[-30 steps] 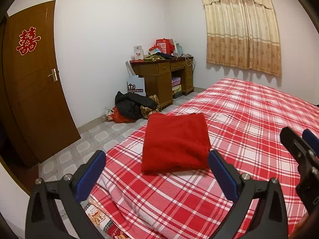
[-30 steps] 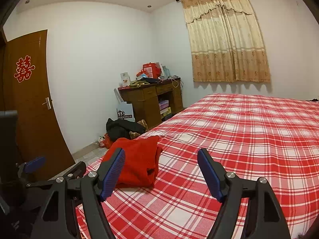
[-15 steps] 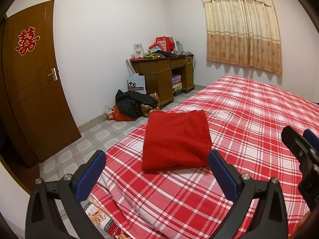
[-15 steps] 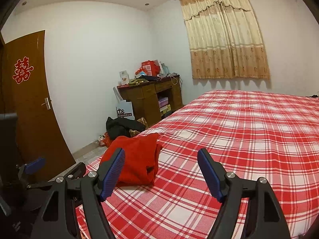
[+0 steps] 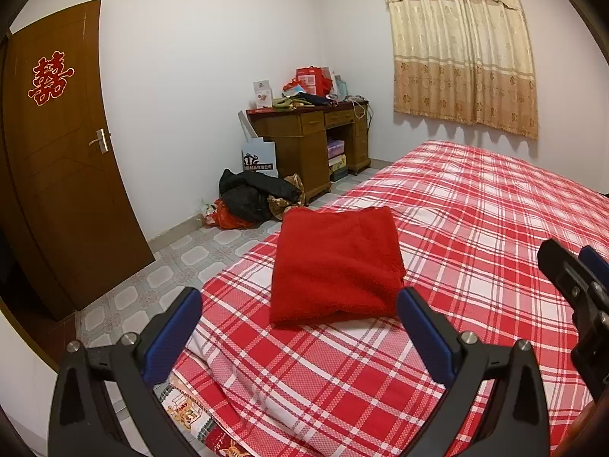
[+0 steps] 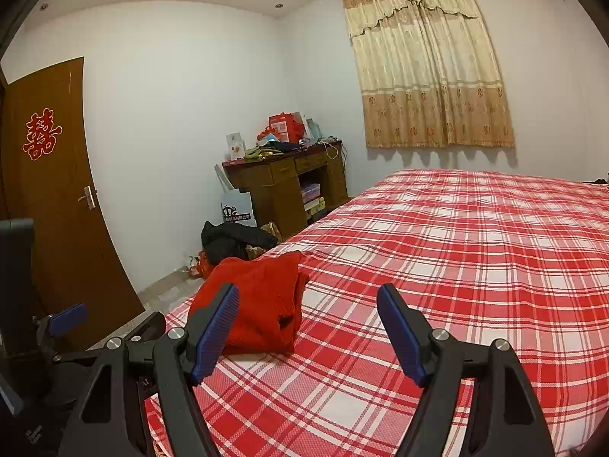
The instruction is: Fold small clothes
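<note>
Above the bed (image 5: 475,209), both grippers hover level, jaws spread, empty.

Red garment (image 5: 335,266); red-white plaid bedsheet (image 5: 475,205); blue fingers (image 5: 173,335).

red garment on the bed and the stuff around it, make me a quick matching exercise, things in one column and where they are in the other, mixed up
Things:
1. red garment
2. black clothes pile
3. red paper character
4. curtain

Places:
A. on the brown door
B. on the tiled floor by the wooden desk
C. folded on the plaid bed, near its edge
D. hanging on the wall beyond the bed

Pairs: 1-C, 2-B, 3-A, 4-D
</note>
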Available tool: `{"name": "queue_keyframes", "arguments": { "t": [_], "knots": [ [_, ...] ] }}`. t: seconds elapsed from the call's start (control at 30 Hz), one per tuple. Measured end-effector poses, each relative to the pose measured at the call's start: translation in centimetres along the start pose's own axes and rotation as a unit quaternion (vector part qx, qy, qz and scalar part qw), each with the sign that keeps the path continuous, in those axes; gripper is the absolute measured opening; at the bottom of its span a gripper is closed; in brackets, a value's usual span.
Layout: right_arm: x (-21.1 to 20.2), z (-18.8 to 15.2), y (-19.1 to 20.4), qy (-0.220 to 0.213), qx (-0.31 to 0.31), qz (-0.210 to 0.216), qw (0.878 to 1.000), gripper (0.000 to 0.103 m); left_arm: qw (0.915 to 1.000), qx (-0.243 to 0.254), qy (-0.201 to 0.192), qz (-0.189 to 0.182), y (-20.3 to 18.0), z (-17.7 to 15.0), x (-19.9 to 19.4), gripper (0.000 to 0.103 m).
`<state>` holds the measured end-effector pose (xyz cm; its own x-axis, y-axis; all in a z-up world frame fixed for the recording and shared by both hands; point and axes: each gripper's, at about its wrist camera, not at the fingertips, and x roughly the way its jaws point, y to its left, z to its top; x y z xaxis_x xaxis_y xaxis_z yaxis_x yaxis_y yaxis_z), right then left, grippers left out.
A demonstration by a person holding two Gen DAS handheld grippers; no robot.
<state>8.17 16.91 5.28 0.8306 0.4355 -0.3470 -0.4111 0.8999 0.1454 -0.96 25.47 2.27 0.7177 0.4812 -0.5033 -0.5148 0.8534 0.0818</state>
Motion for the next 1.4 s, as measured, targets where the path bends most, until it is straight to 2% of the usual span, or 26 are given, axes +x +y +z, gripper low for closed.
{"name": "queue_keyframes", "arguments": {
  "t": [1.2, 1.4],
  "knots": [
    [0.0, -0.4, -1.0, 0.003, 0.019, -0.019, 1.000, 0.076, 0.9997, 0.008, 0.021, 0.012, -0.3, -0.4, 1.3, 0.103],
    [0.2, -0.5, -1.3, 0.009, 0.026, -0.019, 0.999, 0.076, 0.9987, -0.009, 0.042, -0.029, -0.2, -0.4, 2.1, 0.103]
  ]
}}
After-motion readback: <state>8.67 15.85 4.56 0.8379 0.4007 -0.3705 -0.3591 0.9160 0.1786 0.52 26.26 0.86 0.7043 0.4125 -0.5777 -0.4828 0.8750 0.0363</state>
